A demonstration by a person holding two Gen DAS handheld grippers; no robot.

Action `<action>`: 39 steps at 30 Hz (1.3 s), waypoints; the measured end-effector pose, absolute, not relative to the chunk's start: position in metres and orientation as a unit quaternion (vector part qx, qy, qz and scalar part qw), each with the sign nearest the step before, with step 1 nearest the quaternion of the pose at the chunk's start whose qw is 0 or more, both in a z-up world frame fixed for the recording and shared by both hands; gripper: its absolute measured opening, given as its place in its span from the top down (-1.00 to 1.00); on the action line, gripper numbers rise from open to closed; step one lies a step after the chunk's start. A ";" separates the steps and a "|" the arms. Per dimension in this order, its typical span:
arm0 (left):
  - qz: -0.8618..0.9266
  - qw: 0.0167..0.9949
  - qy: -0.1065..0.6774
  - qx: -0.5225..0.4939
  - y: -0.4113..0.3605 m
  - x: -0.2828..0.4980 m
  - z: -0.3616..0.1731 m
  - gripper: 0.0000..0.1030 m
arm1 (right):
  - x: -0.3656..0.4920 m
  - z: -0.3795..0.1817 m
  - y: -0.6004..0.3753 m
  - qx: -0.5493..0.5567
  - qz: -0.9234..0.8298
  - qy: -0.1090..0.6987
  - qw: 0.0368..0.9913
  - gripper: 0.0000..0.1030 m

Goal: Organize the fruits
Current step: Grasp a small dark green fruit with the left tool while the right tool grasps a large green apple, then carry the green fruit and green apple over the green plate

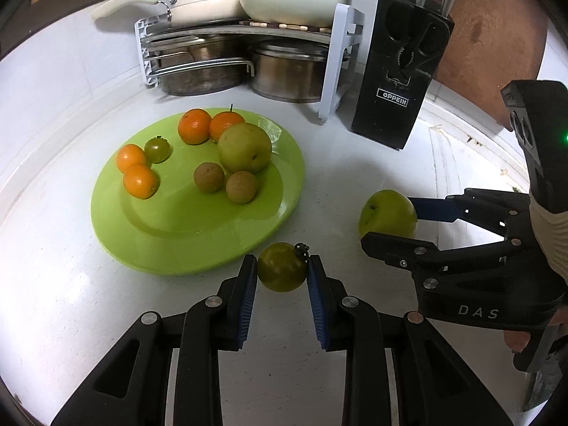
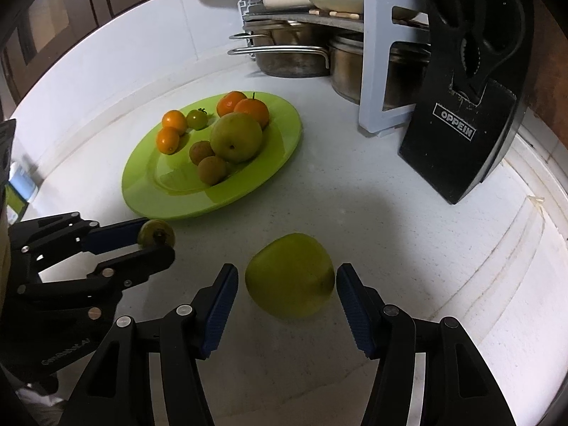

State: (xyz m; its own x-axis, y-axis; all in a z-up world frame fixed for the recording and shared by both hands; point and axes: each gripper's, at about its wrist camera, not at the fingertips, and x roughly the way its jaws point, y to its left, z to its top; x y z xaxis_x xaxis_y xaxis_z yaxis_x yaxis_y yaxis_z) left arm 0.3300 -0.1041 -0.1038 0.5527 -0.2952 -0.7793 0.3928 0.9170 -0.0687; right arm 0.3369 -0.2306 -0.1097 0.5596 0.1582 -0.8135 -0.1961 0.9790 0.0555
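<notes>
Presently, your stock stands thus: one green plate [image 1: 117,234] on the white bench [image 1: 53,284], holding four orange citrus fruits [image 1: 140,180], one small green tomato [image 1: 157,149], one large green apple-like fruit [image 1: 244,147] and two brown round fruits [image 1: 241,186]; eight items placed, by the look of it. Two items remain off the plate. Item one, a small green tomato with stem [image 1: 282,267], sits between the blue pads of your left hand-held gripper [image 1: 282,271]; the pads touch or nearly touch its sides, and it appears gripped just short of the plate rim. Item two, a large green fruit [image 2: 290,275], rests on the bench between the fingers of your right hand-held gripper [image 2: 287,296], whose jaws stand wide with a clear gap on each side; nothing is held there yet. Judged so, the task is mostly done, with these two left to place. The left wrist view shows the tomato's fit against the pads; the right wrist view alone shows the gaps around the large fruit. Background items: a pot rack [image 1: 234,32] and a black knife block [image 1: 397,81].
</notes>
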 end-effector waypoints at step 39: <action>-0.185 0.917 0.353 0.029 -0.050 0.292 -0.034 0.44 | 0.300 -0.033 -0.190 -0.025 0.096 0.361 0.927 -0.01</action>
State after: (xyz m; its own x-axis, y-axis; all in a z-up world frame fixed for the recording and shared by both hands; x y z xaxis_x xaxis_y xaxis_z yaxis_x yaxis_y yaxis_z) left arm 0.2921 -0.0496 -0.0340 0.6821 -0.3184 -0.6583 0.3595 0.9299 -0.0772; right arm 0.2999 -0.1896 -0.0331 0.7206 0.1590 -0.6749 -0.1954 0.9805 0.0224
